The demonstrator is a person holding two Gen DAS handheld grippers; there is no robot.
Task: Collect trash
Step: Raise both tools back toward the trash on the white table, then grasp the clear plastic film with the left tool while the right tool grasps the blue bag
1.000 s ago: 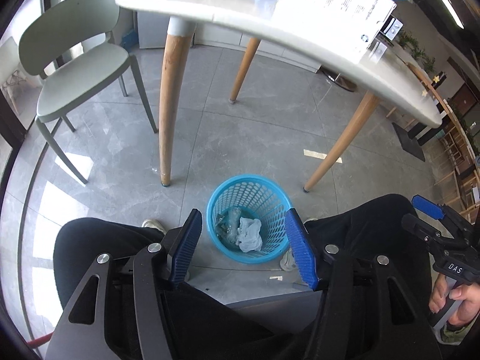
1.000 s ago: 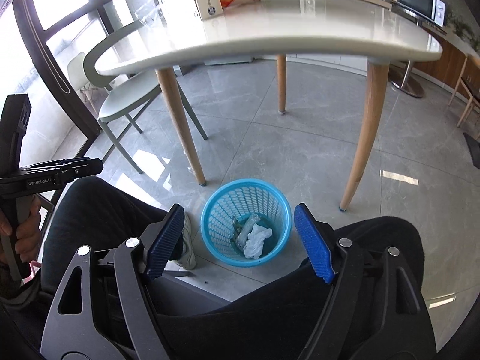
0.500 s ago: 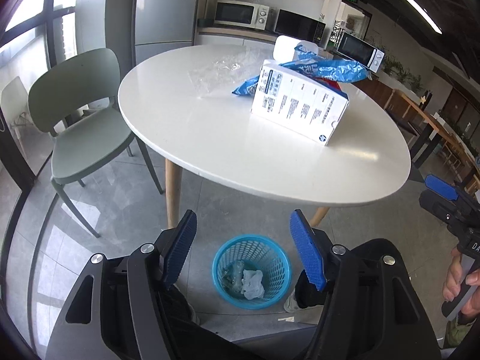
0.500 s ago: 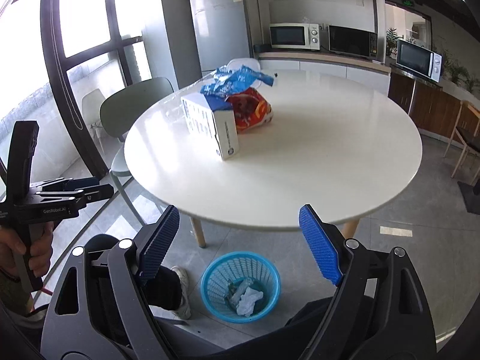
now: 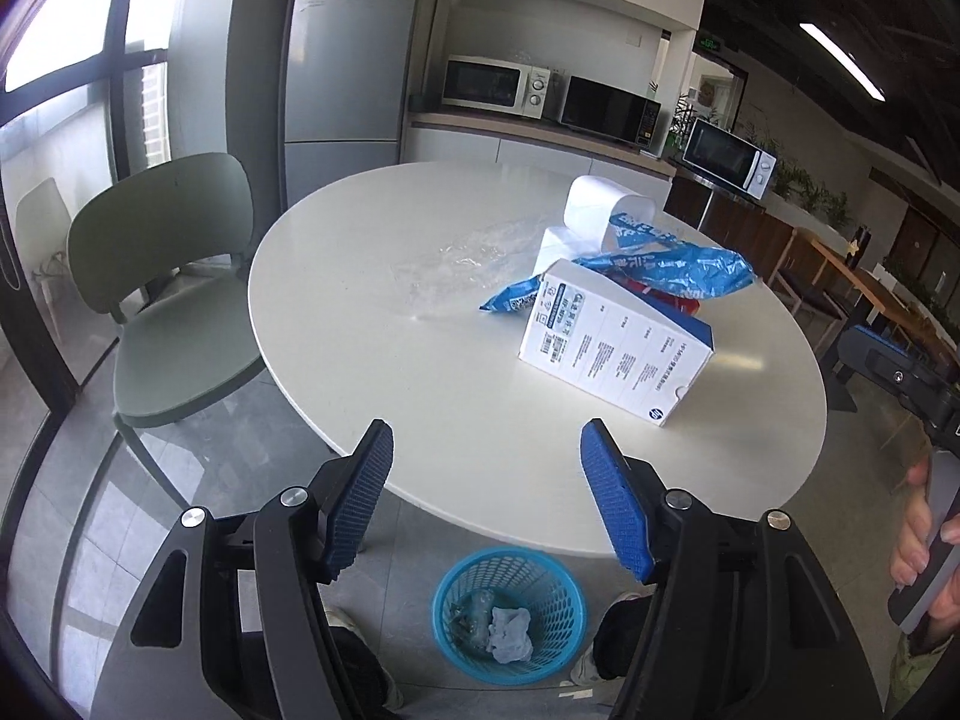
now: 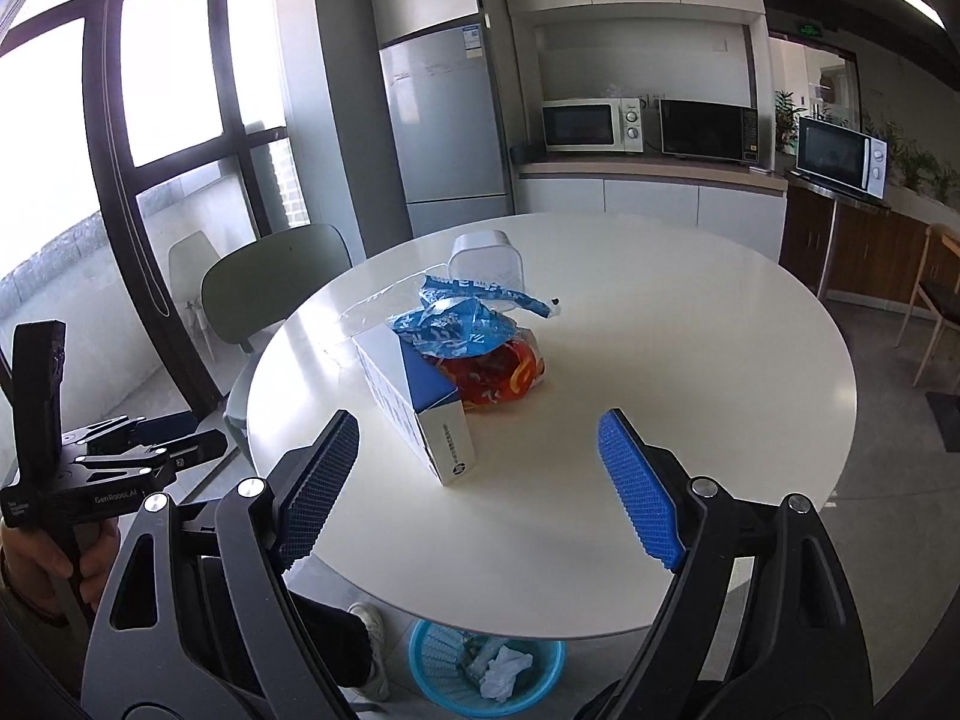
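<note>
The left tool (image 5: pixel 486 495) stands wide with nothing between its blue pads; its jaws have just been opening. The right tool (image 6: pixel 477 489) is wide too, empty, and has also just been opening. Both point over the near edge of the round white worktop (image 5: pixel 420 360). On the worktop lies the trash: a white box (image 5: pixel 618 354) nearest that edge, a blue wrapper (image 5: pixel 654 267) draped over the box's far side, a red bag (image 6: pixel 498 375) touching the box under the wrapper, and clear film (image 5: pixel 462 258) left of the box. Two white rolls (image 5: pixel 600 210) stand behind the wrapper. A blue basket (image 5: pixel 510 612) sits on the floor below the worktop's near edge, with crumpled tissue (image 5: pixel 510 636) inside. A green chair (image 5: pixel 174 300) stands left of the worktop.
</note>
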